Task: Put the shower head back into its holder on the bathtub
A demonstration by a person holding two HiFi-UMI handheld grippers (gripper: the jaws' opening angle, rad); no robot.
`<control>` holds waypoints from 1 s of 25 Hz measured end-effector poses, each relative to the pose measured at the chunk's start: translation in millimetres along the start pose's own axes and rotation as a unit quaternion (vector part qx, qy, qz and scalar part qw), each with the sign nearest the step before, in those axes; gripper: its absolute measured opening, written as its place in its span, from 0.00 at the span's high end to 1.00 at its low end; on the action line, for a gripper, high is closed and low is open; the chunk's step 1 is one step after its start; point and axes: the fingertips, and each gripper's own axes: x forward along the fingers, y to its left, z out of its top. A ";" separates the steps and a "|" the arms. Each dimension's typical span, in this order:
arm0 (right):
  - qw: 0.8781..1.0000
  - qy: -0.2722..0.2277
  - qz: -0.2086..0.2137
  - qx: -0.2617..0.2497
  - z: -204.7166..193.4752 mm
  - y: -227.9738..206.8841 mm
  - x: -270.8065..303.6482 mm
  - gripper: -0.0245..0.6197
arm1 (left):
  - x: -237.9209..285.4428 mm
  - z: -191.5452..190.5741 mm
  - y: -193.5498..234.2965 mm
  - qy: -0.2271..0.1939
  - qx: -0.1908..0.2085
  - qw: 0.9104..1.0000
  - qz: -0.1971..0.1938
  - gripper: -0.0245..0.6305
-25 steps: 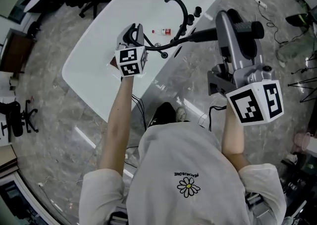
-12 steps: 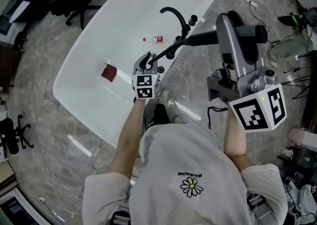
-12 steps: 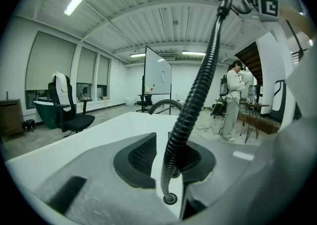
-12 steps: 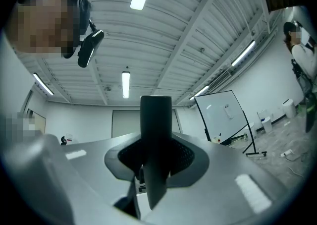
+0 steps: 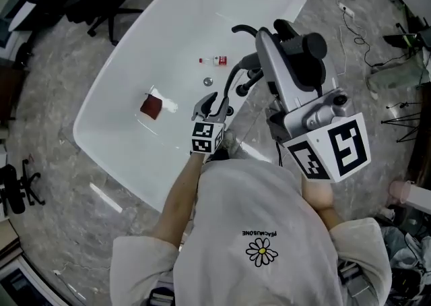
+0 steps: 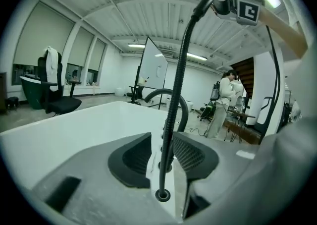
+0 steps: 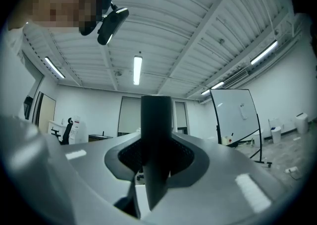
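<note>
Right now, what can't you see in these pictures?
The holder: in the head view the fittings are tiny, and the right gripper covers part of the bathtub rim.
The shower head: right gripper view shows only its black handle between the jaws; spray end out of sight.
The small bottle label: head view, too small.
The red-brown thing: head view, too small to name.

White tub (image 5: 168,28), black hose (image 6: 181,70), black shower head (image 7: 156,135), dark red square (image 5: 151,106), grey marbled floor (image 5: 67,183), black-and-white marker cube (image 5: 330,153).

White bathtub (image 5: 128,69) on the grey floor (image 5: 67,183) holds a small bottle (image 5: 217,61) and a dark red patch (image 5: 152,106)
</note>
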 end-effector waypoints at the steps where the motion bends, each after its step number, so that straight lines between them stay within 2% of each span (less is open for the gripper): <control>1: 1.000 0.011 0.004 0.004 -10.0 0.6 6.1 0.80 | -0.2 1.7 7.2 -0.001 -0.005 1.000 0.008 0.76; 5: 0.998 0.054 0.003 0.042 -52.3 -2.8 24.4 0.80 | -0.9 12.2 27.6 -0.013 -0.010 1.000 0.018 0.76; 9: 0.995 0.085 -0.013 0.047 -80.1 -11.3 32.4 0.80 | -2.1 26.1 37.6 -0.030 -0.002 1.000 0.010 0.76; 15: 0.991 0.117 -0.050 0.048 -103.8 -42.0 36.2 0.80 | -4.3 41.1 26.5 -0.041 0.033 0.999 -0.012 0.76; 18: 0.987 0.141 -0.056 0.045 -124.8 -47.8 31.2 0.80 | -4.4 40.1 38.2 -0.047 0.006 0.999 0.016 0.76; 20: 0.984 0.156 -0.051 0.063 -143.1 -45.2 27.1 0.80 | -4.6 44.8 48.3 -0.056 -0.011 0.998 0.035 0.77; 25: 0.973 0.210 -0.040 0.082 -199.9 -41.8 16.6 0.80 | 1.6 62.4 57.8 -0.074 -0.019 0.995 0.059 0.79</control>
